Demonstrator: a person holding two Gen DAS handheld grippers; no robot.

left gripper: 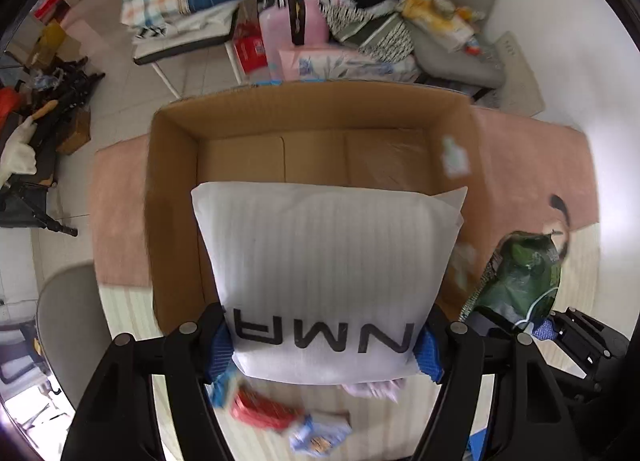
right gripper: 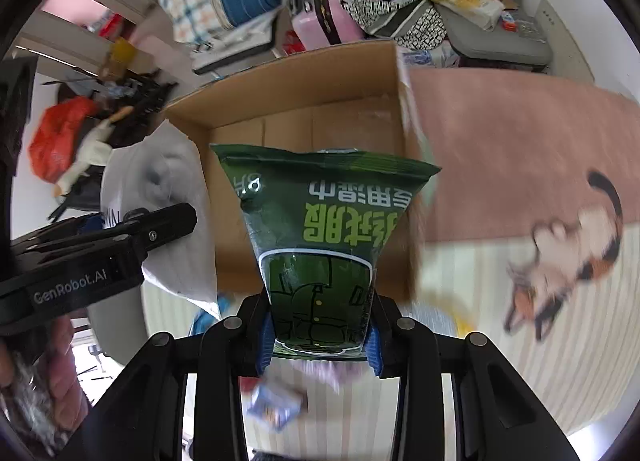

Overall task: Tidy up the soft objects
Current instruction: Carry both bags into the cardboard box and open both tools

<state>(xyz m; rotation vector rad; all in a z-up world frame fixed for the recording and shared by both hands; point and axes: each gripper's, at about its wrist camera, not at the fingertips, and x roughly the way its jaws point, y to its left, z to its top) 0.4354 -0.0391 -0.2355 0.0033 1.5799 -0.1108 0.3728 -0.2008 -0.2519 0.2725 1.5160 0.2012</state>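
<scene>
both tongs (left gripper: 325, 345) (right gripper: 318, 335) grip soft packs above carton (left gripper: 176, 165).

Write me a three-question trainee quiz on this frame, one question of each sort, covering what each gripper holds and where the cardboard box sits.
1. True or false: the left gripper is shut on the white pillow.
2. Multiple choice: the right gripper holds A) a red pouch, B) a green packet, C) a pink case.
3. Fill in: the open cardboard box sits on a ____ rug.

Key:
1. True; its blue pads press both sides of the pillow's lower edge.
2. B; the green packet is pinched at its bottom end.
3. Pink; the pink rug extends past both sides of the box.
</scene>
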